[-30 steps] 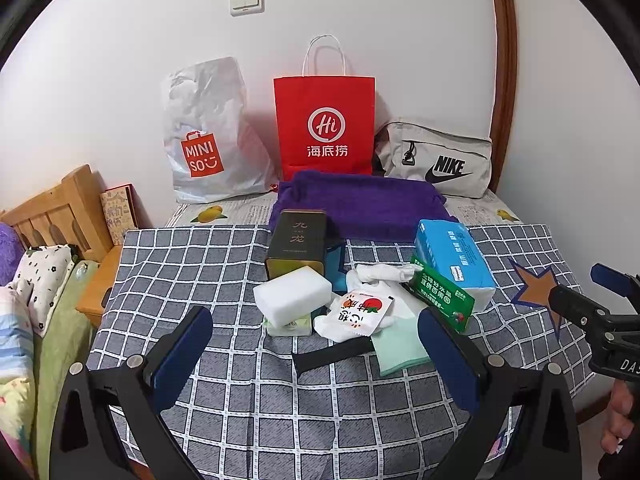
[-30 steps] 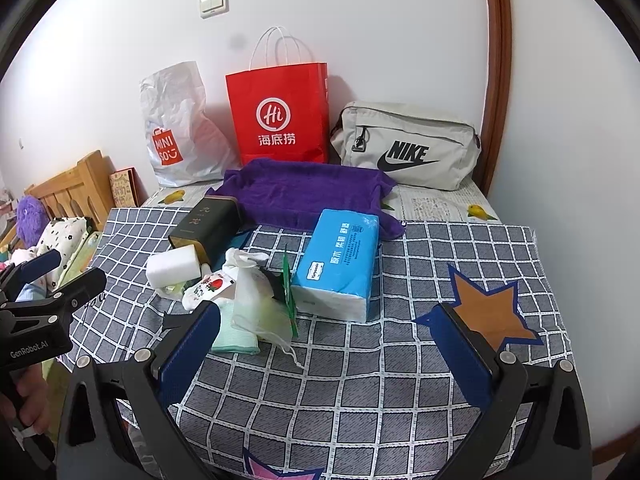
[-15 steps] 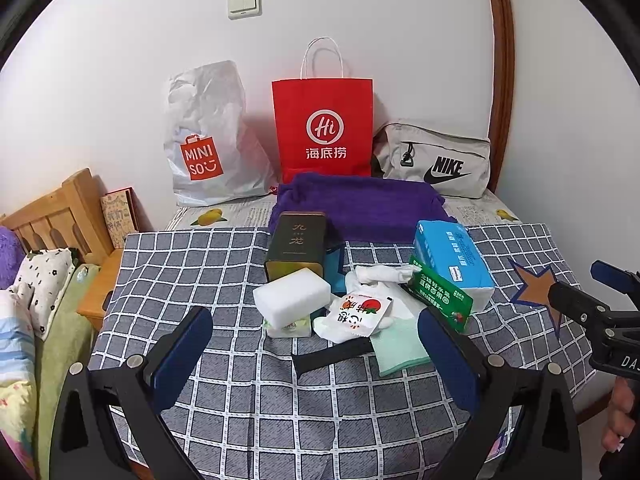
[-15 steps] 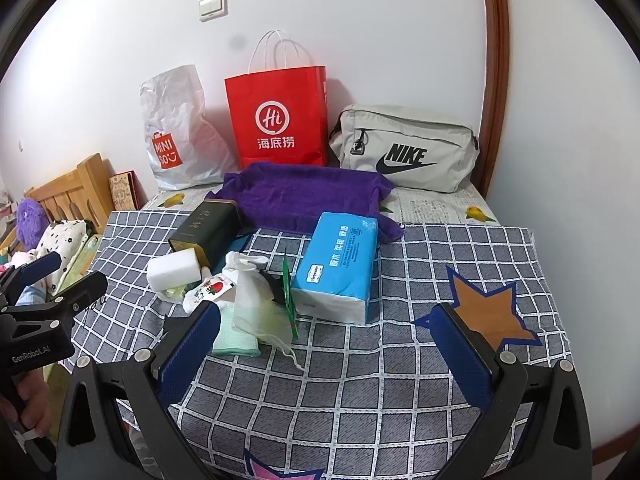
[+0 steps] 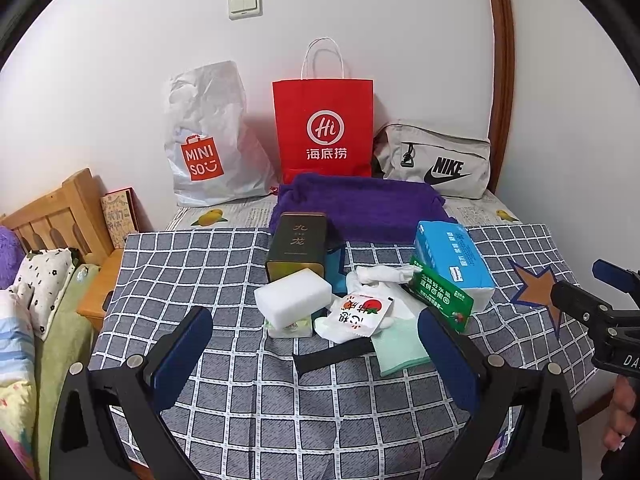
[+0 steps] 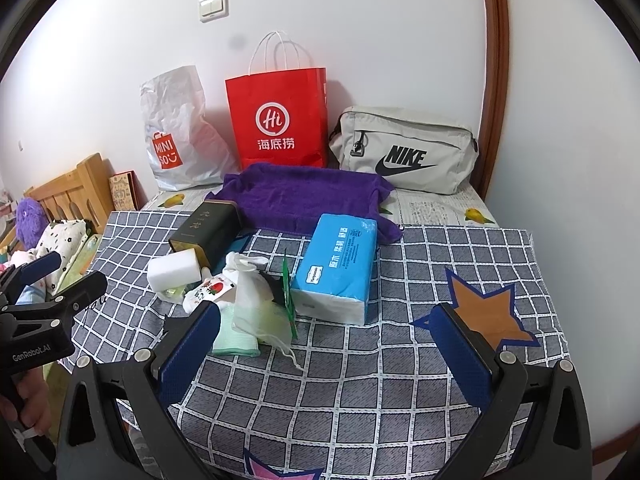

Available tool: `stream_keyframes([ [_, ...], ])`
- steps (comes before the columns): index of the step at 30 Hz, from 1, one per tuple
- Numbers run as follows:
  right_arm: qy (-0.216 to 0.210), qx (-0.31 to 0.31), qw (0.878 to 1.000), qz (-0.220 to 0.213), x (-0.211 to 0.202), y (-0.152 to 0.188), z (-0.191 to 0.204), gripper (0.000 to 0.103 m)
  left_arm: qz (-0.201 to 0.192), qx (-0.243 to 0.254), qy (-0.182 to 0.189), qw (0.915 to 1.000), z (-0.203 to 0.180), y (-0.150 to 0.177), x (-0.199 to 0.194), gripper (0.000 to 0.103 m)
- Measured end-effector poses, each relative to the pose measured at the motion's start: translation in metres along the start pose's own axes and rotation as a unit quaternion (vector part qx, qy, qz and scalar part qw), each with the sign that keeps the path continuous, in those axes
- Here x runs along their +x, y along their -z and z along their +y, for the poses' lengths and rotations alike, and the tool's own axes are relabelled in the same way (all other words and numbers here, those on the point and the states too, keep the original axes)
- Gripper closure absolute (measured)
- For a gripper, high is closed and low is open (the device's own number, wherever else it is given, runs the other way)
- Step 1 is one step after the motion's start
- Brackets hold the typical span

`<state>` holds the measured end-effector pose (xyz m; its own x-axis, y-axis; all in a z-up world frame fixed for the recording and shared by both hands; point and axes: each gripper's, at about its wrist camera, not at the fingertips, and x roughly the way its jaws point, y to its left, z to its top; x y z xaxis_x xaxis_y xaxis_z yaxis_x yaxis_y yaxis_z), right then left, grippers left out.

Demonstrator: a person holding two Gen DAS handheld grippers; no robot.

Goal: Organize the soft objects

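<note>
- both hand-held grippers hover spread wide with nothing between the pads: the left gripper (image 5: 316, 350) faces the pile, the right gripper (image 6: 334, 346) sits to its right over bare checked cloth (image 6: 360, 380).
- the soft things lie bunched mid-table: a white sponge block (image 5: 294, 298) atop a small tissue pack (image 5: 290, 327), a strawberry-print pouch (image 5: 358, 316), a mint green cloth (image 5: 400, 350), a white drawstring bag (image 6: 256, 300) and a blue tissue pack (image 6: 340, 268).
- my guess: all are light and squashy. the sponge should take a pinch across its short sides; the cloth and drawstring bag are limp, so gather a fold; the blue pack's film looks slippery, so grip its narrow width.
- the hard dark tin (image 5: 296, 246) touches the sponge and looks rigid.
- the left view shows the green sachet (image 5: 442, 298) face-on and a black strap (image 5: 332, 356); the right view shows the sachet edge-on and the drawstring bag's trailing cord.
- purple towel (image 5: 356, 208) lies behind, near the red bag (image 5: 324, 132).
</note>
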<state>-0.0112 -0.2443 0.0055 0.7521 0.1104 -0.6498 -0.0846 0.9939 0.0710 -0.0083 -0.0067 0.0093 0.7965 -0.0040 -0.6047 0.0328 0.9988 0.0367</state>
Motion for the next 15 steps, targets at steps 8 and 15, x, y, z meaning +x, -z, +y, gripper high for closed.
stream_keyframes([
  [8,-0.001,-0.002,1.0,0.0,-0.0007,-0.0014,0.0014,0.0,-0.001,0.002,0.002,1.0,-0.001,0.0006,-0.0004,0.0],
  [15,-0.002,-0.005,1.0,-0.002,-0.0005,-0.0014,0.0046,0.0,-0.001,0.002,0.002,1.0,-0.0008,0.0007,-0.0005,0.0],
])
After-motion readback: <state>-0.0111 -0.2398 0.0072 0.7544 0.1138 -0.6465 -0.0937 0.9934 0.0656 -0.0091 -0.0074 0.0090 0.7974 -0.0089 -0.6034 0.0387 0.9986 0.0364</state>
